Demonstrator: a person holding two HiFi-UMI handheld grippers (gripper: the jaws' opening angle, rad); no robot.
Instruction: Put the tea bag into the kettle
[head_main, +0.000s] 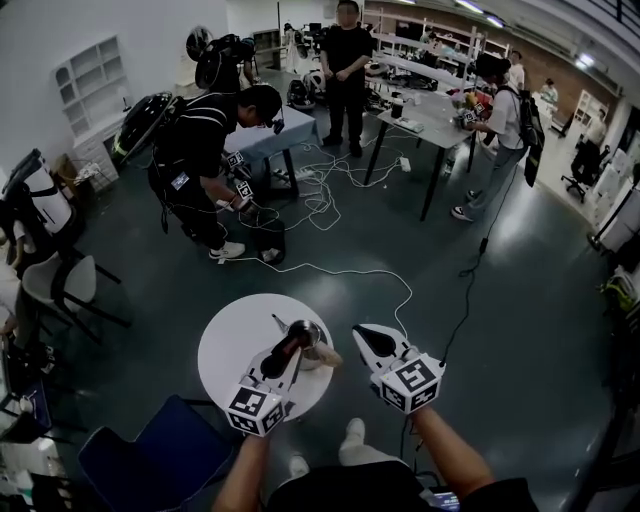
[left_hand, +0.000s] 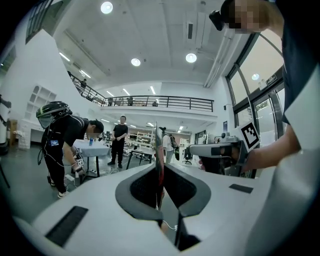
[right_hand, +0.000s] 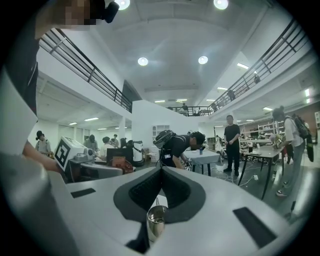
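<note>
A small steel kettle (head_main: 308, 334) stands on the round white table (head_main: 230, 345), near its right side. My left gripper (head_main: 297, 338) hovers right over it, shut on the thin flat reddish tea bag (left_hand: 159, 161); the bag's white string (left_hand: 169, 226) hangs below the jaws. In the right gripper view the shiny kettle (right_hand: 156, 221) shows just under my right gripper (right_hand: 161, 173), whose jaws are closed together with nothing in them. That right gripper (head_main: 362, 334) hangs beside the table's right edge, close to the kettle. A tan piece (head_main: 326, 356) lies beside the kettle.
A blue chair (head_main: 150, 455) stands at the table's near left. White cables (head_main: 340, 270) run across the dark floor beyond the table. A person in black (head_main: 205, 160) bends over further back, others stand by tables (head_main: 430, 110). White chairs (head_main: 60, 280) are at left.
</note>
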